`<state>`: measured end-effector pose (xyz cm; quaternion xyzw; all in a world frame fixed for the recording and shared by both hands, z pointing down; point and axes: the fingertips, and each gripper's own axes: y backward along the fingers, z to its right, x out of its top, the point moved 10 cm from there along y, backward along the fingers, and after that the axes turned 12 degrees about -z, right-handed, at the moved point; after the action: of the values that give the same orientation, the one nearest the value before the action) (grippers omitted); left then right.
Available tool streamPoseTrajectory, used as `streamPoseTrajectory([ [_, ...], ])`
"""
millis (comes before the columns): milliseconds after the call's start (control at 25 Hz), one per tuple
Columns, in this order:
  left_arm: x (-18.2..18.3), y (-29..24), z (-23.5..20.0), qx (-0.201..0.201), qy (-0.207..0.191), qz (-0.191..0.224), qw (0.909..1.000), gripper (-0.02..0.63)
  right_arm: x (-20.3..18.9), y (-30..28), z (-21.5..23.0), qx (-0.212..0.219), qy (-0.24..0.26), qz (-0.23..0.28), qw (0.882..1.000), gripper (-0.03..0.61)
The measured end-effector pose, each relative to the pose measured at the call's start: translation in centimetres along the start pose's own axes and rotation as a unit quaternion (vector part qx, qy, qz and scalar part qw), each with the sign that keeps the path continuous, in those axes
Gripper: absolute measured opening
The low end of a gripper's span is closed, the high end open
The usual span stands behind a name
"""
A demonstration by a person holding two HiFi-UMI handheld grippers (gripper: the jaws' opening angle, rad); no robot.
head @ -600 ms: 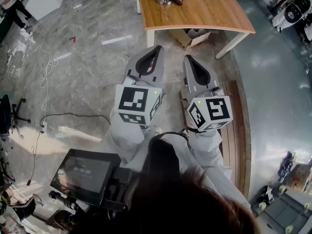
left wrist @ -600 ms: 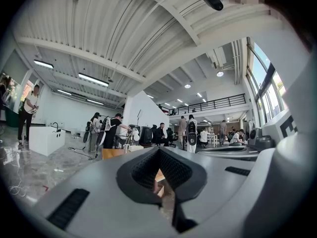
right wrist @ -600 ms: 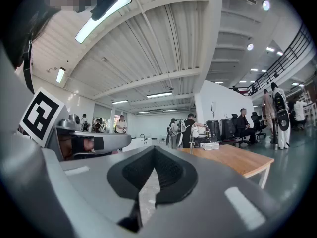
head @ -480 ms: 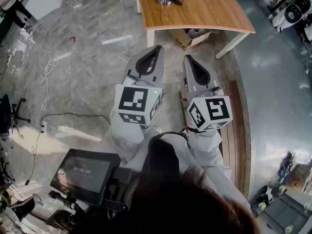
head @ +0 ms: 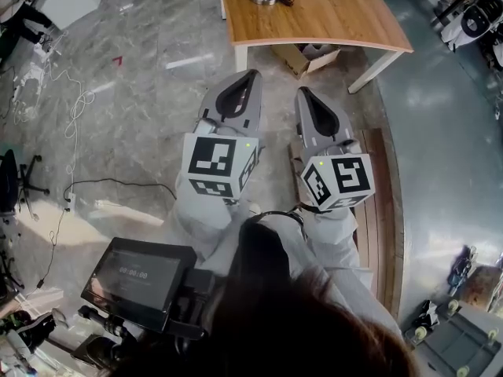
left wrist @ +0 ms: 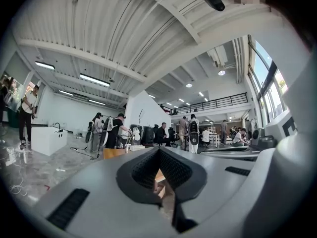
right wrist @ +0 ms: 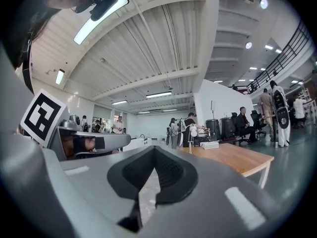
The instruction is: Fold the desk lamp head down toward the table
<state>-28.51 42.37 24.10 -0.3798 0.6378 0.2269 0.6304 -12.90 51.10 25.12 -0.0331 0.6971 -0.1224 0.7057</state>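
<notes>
A grey marble floor [head: 141, 69] spreads around a wooden table [head: 330, 14], under strip ceiling lights [right wrist: 101, 16].

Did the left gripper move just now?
No. The left gripper keeps its same gap to the wooden table in the head view.
</notes>
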Motion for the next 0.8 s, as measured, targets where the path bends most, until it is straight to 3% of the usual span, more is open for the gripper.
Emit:
streamPoseTrajectory([
  [400,0.3,-2.4,-0.1,0.014,0.003,-0.004,0.9999,-0.005,-0.2,-1.3,2.5,0.003,-0.005,-0.010,1.000,0.002],
  [600,0.1,-8.9,-2.5,0.020,0.002,-0.006,0.9998,-0.005,-0.7,-6.7,6.8,0.006,-0.012,-0.012,1.000,0.002],
  [800,2.4,-17.9,-7.7,0.011,0.006,0.000,0.9999,-0.005,1.5,-15.5,11.8,-0.004,-0.002,-0.015,1.000,0.002],
])
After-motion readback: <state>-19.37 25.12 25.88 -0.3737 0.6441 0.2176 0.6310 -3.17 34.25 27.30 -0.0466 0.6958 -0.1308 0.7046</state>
